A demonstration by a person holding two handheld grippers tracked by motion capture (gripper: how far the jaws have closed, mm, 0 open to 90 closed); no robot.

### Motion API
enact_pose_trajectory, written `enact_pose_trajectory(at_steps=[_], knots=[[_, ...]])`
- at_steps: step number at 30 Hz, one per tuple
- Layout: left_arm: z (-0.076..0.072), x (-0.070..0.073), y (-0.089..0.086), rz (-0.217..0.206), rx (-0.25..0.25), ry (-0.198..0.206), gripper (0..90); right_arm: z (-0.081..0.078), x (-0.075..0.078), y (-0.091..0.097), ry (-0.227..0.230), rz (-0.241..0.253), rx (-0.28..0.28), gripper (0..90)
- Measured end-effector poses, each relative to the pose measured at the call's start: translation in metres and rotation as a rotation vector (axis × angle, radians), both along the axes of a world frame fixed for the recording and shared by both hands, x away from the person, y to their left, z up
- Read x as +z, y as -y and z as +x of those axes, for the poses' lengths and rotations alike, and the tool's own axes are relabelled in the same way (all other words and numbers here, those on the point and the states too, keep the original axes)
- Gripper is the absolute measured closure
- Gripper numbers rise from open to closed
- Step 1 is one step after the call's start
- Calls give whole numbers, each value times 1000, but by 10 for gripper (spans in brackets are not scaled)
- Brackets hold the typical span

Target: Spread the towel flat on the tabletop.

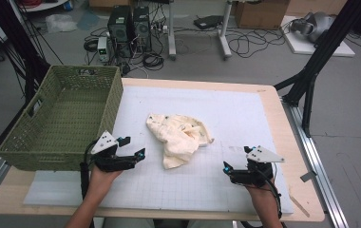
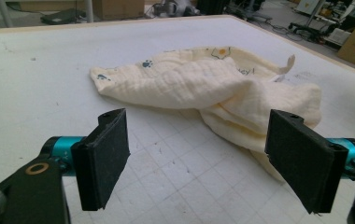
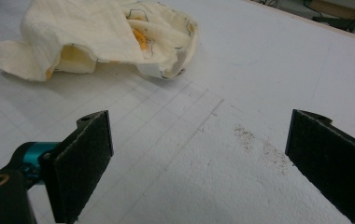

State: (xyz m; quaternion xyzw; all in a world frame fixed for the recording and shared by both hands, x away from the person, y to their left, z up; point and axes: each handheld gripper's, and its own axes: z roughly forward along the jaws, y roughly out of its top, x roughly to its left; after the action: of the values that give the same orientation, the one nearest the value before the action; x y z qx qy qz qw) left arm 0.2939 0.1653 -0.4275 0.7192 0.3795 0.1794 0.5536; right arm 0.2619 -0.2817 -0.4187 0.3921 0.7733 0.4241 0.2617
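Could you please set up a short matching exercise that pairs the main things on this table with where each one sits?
Things:
1. green woven basket
2. cream cloth
3. left gripper
4. right gripper

Places:
A. crumpled near the middle of the white mat
B. at the table's left edge
C. near the front, right of the cloth, fingers apart
D. just in front of the basket, fingers apart, aimed at the cloth

Pairs: 1-B, 2-A, 3-D, 4-C
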Motion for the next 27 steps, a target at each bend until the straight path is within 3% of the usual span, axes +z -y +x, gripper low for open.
enact_pose_trajectory(at_steps=[8,11,12,15,17,20,24,25,27], knots=[[3,-3,1,7,12,-16,249,-1,1,4,9,11,-11,68],[3,-1,2,50,98,-13,352,-2,1,5,3,9,-8,68],[3,0,3,57,111,-9,341,-2,1,5,1,9,-10,68],[10,4,5,32,116,-15,340,-3,2,4,3,19,-9,69],[19,6,8,25,124,-27,334,-3,1,5,2,16,-7,69],[41,12,18,17,86,-79,356,-3,1,5,2,20,-11,69],[70,16,34,13,98,-108,349,-3,1,5,1,19,-13,69],[78,16,38,20,104,-113,346,-3,1,5,0,20,-10,69],[94,14,47,87,136,-138,347,-3,1,5,2,20,-8,68]])
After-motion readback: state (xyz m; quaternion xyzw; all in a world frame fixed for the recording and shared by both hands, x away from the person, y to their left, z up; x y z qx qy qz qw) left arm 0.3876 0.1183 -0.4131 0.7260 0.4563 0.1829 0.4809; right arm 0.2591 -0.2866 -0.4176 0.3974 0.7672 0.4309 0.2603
